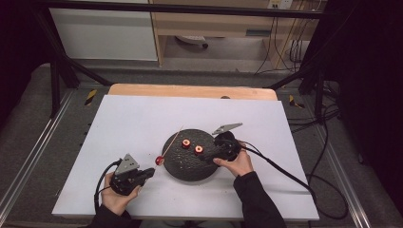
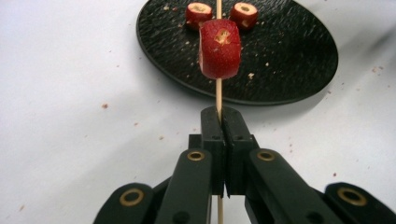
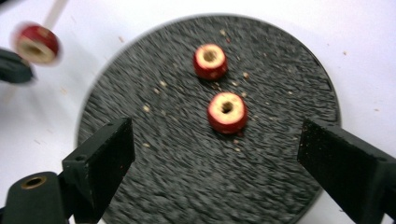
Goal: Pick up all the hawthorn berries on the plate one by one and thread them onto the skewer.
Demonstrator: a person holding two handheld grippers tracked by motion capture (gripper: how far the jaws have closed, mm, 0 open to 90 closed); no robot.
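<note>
- Threading red fruit rings onto a wooden skewer looks to be the work, and it is about one third done.
- The left tongs are closed tightly on the skewer, which carries one ring just beside the black plate.
- Two rings are left on the plate: the nearer ring and the farther ring.
- The right tongs stand wide and empty over the plate on the white bench.
</note>
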